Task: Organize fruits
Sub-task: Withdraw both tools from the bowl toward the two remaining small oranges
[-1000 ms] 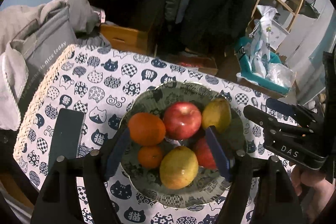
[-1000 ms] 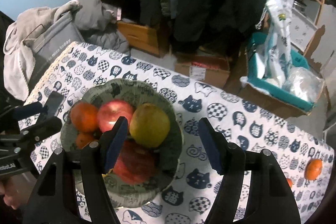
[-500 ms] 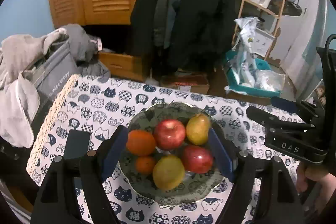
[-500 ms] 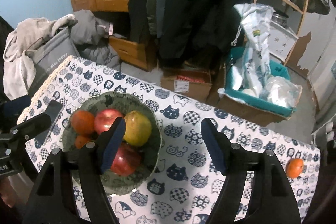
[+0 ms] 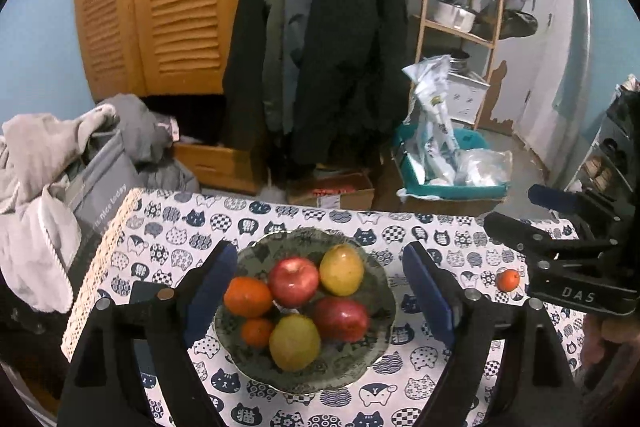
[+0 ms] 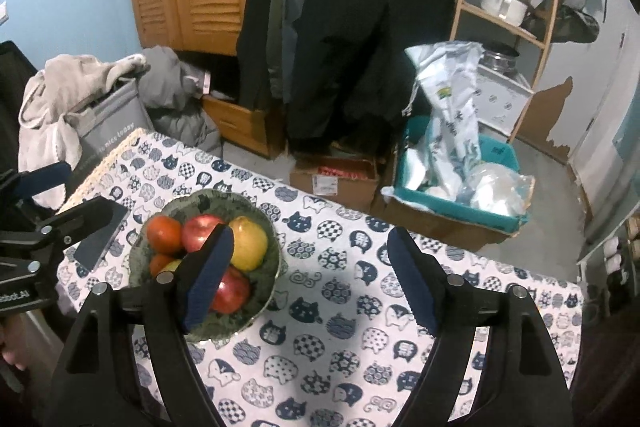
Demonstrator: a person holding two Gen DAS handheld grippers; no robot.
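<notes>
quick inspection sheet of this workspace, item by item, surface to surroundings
surface: table covered with a cat-print cloth, lace edging along its left side
job's things: green patterned bowl holds two red apples, two yellow pears and two oranges; one small orange lies loose on the cloth to the bowl's right
clutter: dark phone flat on the cloth left of the bowl
grippers: left tongs open, empty, above the bowl; right tongs open, empty, above the cloth right of the bowl
cables: nothing seen
surroundings: hanging coats, louvred wooden doors, grey bag with laundry, teal bin of bags, cardboard box, wooden shelf
</notes>
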